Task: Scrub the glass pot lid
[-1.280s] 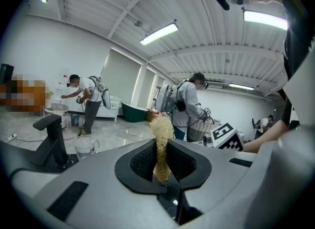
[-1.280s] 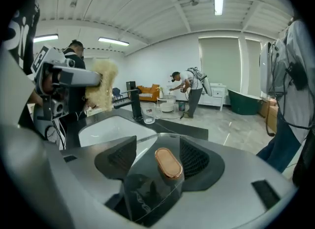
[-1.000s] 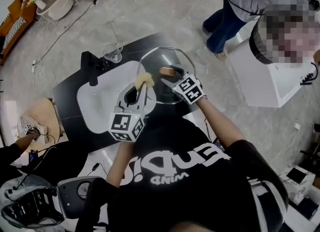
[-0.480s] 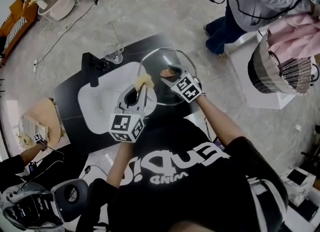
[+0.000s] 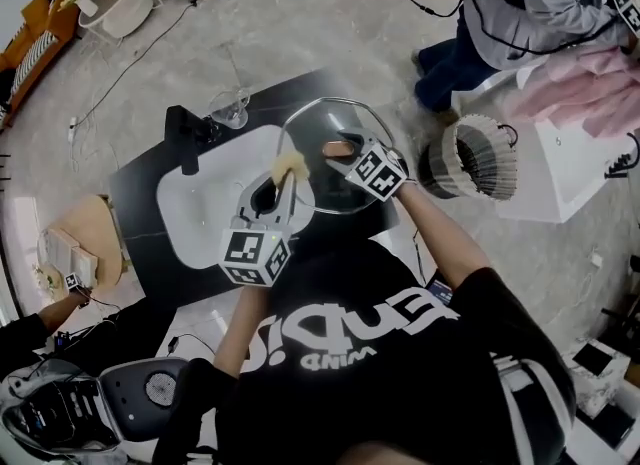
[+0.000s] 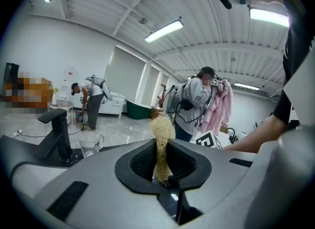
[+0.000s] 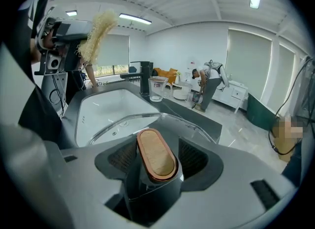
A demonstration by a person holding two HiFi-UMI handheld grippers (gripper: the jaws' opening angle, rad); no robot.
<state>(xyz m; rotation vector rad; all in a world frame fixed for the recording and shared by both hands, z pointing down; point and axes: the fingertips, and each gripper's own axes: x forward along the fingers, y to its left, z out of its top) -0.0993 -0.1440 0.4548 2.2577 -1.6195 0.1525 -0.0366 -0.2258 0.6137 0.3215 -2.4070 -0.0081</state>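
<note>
A clear glass pot lid [image 5: 335, 153] is held up over the right side of the white sink [image 5: 200, 203]; its rim [image 7: 147, 117] also shows in the right gripper view. My right gripper [image 5: 345, 148] is shut on the lid's handle, whose copper-brown oval top [image 7: 156, 154] sits between the jaws. My left gripper [image 5: 278, 181] is shut on a pale yellow fibrous scrubber [image 5: 290, 164], whose tuft [image 6: 161, 129] sticks up past the jaws. The scrubber [image 7: 98, 33] hangs just left of the lid.
A black faucet [image 5: 182, 136] and a glass measuring jug [image 5: 227, 106] stand on the dark counter [image 5: 140, 183] behind the sink. A person [image 5: 500, 13] with a pink cloth and a round basket [image 5: 470, 168] stand to the right. Another person [image 6: 91, 100] bends over on the far floor.
Both grippers have barely moved, still holding lid and scrubber. The person at the right shifted, and the round basket dropped lower and left beside the counter.
</note>
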